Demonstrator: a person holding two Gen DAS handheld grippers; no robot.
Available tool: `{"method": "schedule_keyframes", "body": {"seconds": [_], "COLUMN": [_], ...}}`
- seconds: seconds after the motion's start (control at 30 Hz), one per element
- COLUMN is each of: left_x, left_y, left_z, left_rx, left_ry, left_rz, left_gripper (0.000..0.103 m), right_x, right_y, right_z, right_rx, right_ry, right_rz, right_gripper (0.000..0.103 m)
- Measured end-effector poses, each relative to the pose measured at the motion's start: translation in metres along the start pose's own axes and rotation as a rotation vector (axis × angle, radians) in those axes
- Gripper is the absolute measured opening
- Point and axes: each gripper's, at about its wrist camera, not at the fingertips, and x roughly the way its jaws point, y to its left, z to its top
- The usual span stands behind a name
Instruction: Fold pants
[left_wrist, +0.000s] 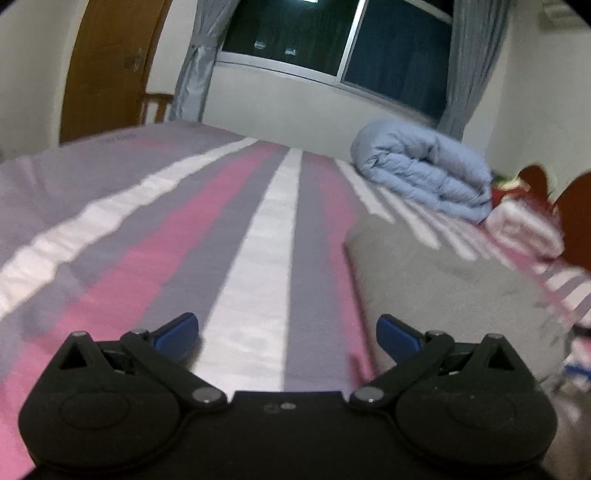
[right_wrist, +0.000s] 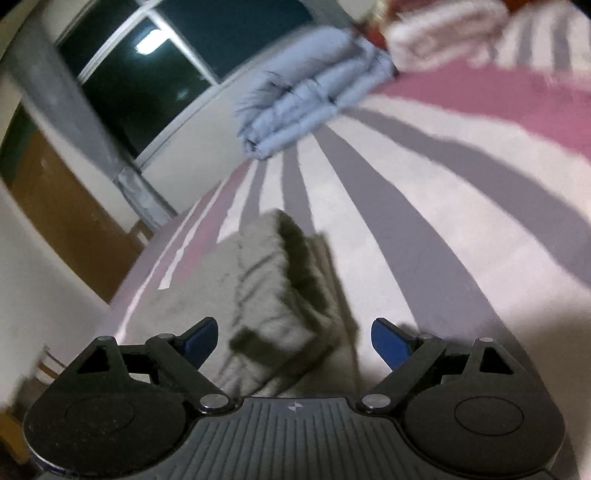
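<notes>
Two wrist views look out over a bed (left_wrist: 110, 229) covered in a sheet striped pink, grey, lilac and white.

In the left wrist view, the left tool (left_wrist: 287, 334) hangs low over the sheet with its blue-tipped fingers (left_wrist: 177, 332) spread wide and nothing between them. The white stripe runs straight out from the gap between the fingers. The pants (left_wrist: 454, 295), a flat grey expanse of soft cloth, lie on the bed to the right of this tool, their left edge running close past the right fingertip. Whether the fingertip touches the cloth cannot be told. Farther back on the right sits a folded pale blue duvet (left_wrist: 424, 173), with a folded white and pink blanket (left_wrist: 524, 229) just beside it. Behind the bed are a dark window (left_wrist: 332, 48) with grey curtains (left_wrist: 195, 74) and a brown door (left_wrist: 107, 66) at the left. The view is slightly blurred.

In the right wrist view, tilted sideways, the right tool (right_wrist: 294, 338) also has its fingers (right_wrist: 388, 341) wide apart, gripping nothing. The pants (right_wrist: 280, 295) lie directly ahead of it and partly between the fingers, bunched into a thick fold with a dark shadowed opening along the upper edge and creases running down the cloth. The rest of the grey cloth spreads flat to the left. Beyond them are the duvet (right_wrist: 306, 99) and the blanket (right_wrist: 443, 33), then the window (right_wrist: 147, 74) and door (right_wrist: 66, 214).
</notes>
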Motion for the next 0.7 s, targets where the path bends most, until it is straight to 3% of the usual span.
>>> {"method": "schedule_keyframes", "body": {"seconds": [0.23,0.53,0.7], "left_x": [0.018,0.046,0.074], "left_y": [-0.021,-0.033,-0.047], "left_z": [0.005,0.015,0.026], "left_rx": [0.015,0.054,0.104], "left_ry": [0.058,0.085,0.125], "left_rz": [-0.123,-0.124,-0.13], "left_gripper": [0.09,0.092,0.093], "right_x": [-0.002,0.023,0.046], "right_y": [-0.008,-0.001,0.024], "right_z": [0.015,0.024,0.027], "right_rx": [0.026,0.009,-0.176], "right_ry": [-0.026,0.003,0.005], "right_rz": [0.037,0.046,-0.005], "right_gripper": [0.09,0.089,0.089]}}
